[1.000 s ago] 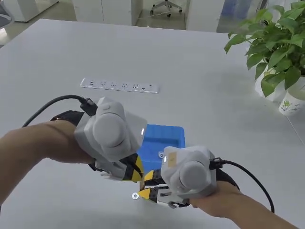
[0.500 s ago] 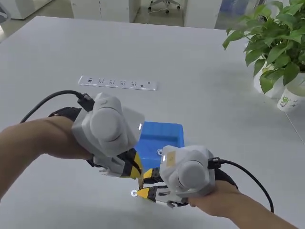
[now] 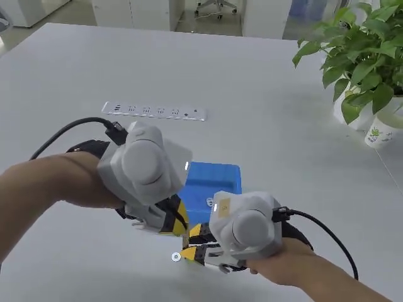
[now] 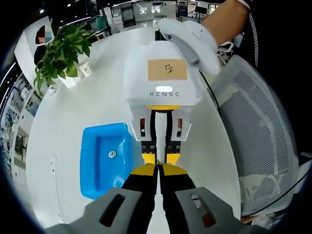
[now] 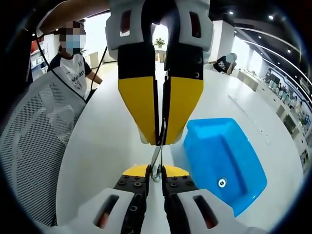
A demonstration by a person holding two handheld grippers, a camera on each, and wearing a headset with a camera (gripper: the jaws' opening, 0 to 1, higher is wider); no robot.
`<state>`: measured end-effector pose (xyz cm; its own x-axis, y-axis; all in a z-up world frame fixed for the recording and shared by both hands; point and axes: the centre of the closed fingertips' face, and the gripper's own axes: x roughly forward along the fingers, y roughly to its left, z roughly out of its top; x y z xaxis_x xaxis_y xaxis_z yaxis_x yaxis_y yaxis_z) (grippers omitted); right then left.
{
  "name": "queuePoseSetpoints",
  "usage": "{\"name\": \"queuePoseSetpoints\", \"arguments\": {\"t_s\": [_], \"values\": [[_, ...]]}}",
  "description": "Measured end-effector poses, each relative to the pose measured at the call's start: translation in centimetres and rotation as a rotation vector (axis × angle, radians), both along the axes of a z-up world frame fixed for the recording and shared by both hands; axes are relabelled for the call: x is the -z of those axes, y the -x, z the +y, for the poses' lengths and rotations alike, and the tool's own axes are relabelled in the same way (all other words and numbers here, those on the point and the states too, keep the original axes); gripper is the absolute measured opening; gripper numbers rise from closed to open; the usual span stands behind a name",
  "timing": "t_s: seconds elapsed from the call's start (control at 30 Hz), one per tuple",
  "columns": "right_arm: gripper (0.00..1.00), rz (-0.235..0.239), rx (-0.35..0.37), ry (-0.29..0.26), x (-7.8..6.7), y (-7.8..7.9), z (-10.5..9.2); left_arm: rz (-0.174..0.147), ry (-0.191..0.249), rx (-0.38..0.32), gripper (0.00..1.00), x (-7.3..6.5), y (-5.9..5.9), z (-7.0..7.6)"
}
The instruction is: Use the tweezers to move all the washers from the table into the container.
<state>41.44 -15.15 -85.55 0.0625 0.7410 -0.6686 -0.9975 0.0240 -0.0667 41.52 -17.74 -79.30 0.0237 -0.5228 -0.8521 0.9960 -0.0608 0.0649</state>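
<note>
My two grippers meet tip to tip over the table, just in front of the blue container (image 3: 217, 179). Thin metal tweezers (image 5: 160, 141) run between them. The right gripper (image 5: 155, 173) is shut on the tweezers' lower end, and the left gripper (image 5: 161, 105) is closed on them from above. In the left gripper view my left gripper (image 4: 158, 168) is shut, facing the white right gripper (image 4: 160, 157). One washer (image 3: 176, 256) lies on the table (image 3: 283, 126) beside the right gripper (image 3: 195, 244). Another washer (image 5: 222, 183) lies inside the container (image 5: 226, 156), as the left gripper view shows (image 4: 112, 154).
A white power strip (image 3: 154, 111) lies beyond the container. A potted plant (image 3: 359, 63) stands at the far right. A mesh chair (image 4: 263, 122) stands at the table's near side, and a person (image 5: 73, 63) sits behind it.
Both grippers stay tip to tip over the same spot. Only the head camera has shifted slightly.
</note>
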Motion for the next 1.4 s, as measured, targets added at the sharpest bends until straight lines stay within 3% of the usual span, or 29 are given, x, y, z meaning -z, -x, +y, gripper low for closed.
{"name": "queuePoseSetpoints", "arguments": {"t_s": [0.7,1.4], "values": [[0.11,0.007,0.002,0.012,-0.1,0.1,0.0,0.001,-0.005,0.006,0.05,-0.1,0.3,0.1],[0.11,-0.018,0.008,-0.001,-3.3,-0.3,0.1,-0.016,-0.003,0.015,0.05,-3.4,0.0,0.2]]}}
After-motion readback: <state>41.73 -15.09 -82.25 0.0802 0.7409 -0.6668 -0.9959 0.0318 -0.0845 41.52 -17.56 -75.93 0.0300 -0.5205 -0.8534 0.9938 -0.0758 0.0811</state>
